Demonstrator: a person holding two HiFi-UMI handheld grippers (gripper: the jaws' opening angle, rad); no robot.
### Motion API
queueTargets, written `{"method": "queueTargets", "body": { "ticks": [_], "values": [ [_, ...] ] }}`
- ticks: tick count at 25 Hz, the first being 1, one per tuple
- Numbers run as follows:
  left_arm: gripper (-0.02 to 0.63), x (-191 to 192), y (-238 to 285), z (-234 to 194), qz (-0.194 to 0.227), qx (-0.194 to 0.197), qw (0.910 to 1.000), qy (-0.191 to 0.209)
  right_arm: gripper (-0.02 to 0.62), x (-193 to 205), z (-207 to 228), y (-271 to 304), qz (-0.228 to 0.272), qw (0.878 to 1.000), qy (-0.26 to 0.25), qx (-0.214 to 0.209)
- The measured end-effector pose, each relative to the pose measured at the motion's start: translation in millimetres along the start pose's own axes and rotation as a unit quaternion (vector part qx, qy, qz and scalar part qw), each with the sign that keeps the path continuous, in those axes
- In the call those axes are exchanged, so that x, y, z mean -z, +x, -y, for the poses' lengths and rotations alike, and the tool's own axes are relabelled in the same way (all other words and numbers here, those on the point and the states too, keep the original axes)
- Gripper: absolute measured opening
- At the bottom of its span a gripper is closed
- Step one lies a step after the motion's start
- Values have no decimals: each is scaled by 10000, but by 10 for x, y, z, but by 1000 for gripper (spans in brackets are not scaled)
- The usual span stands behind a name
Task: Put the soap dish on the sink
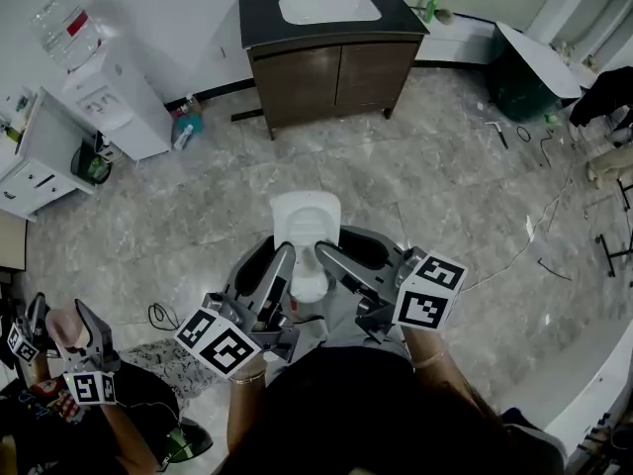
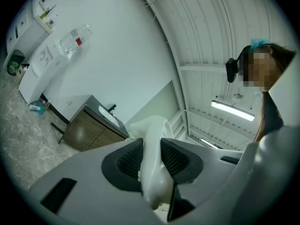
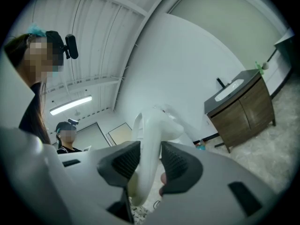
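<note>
The white soap dish (image 1: 307, 221) hangs in the air in front of me, held from both sides. My left gripper (image 1: 284, 265) is shut on its left edge and my right gripper (image 1: 328, 260) on its right edge. The left gripper view has the dish (image 2: 151, 139) pinched between the ribbed pads (image 2: 130, 159), and the right gripper view has the dish (image 3: 154, 125) clamped the same way. The sink (image 1: 328, 8) is a white basin in a dark-topped wooden vanity, well ahead across the floor, and it also appears as the vanity (image 2: 89, 123) and the vanity (image 3: 241, 104).
A water dispenser (image 1: 111, 97) and a white cabinet (image 1: 35, 161) stand at the left wall. A blue bottle (image 1: 186, 127) sits by the vanity. Another person with grippers (image 1: 84, 369) is at lower left. Cables and tools (image 1: 514, 137) lie on the marble floor at right.
</note>
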State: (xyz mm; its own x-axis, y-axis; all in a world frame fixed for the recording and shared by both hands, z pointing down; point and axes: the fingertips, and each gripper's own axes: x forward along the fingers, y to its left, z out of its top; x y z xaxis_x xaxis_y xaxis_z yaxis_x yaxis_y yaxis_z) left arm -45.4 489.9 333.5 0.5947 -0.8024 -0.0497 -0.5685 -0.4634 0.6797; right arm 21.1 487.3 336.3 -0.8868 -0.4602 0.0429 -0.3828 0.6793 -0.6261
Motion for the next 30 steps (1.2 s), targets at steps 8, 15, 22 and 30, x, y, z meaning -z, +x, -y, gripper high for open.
{"method": "queueTargets", "body": {
  "ticks": [8, 15, 22, 30],
  "values": [
    [121, -553, 982, -601, -5, -173, 9998, 132, 132, -756, 855, 670, 24, 10000, 68, -35],
    [121, -951, 1944, -979, 1, -194, 9994, 298, 130, -1480, 1608, 1066, 69, 9999, 18, -154],
    [121, -1115, 2482, -1384, -69, -387, 9990, 234, 130, -1766, 2158, 1394, -31, 9997, 155, -172],
    [121, -1487, 3226, -2041, -219, -220, 9994, 155, 130, -2195, 2874, 1985, 38, 9997, 211, 76]
  ]
}}
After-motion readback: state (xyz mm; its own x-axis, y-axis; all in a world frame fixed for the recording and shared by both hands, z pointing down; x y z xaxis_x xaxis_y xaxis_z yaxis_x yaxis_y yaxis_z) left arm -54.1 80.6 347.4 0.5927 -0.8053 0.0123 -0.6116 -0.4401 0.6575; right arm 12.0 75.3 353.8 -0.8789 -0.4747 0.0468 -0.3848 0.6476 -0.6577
